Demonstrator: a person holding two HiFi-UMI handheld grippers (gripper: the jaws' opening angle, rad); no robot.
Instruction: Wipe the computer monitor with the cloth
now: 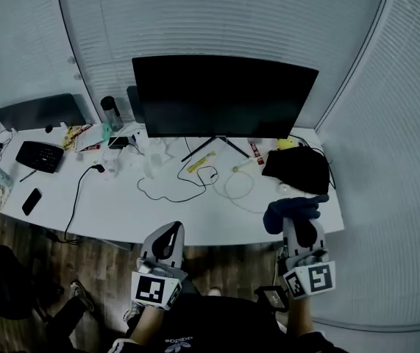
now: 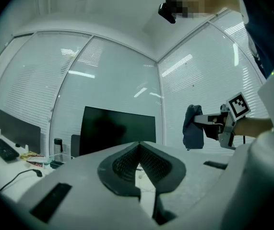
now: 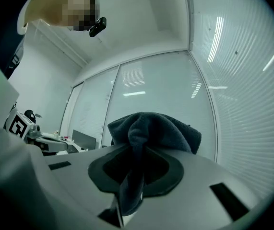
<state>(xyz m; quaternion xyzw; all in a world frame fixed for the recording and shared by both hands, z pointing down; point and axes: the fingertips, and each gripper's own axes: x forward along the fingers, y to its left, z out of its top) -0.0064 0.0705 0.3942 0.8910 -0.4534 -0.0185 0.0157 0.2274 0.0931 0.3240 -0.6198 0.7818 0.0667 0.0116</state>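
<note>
Cluttered desk [image 1: 195, 225], cables [image 1: 167, 195] before monitor [image 1: 223, 98], cloth [image 1: 289, 210] gripped

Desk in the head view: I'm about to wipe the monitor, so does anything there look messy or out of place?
Yes, mildly. Loose cables lie in tangled loops on the desk before the monitor, with wrappers and small clutter to its left. Nothing looks spilled or broken.
</note>
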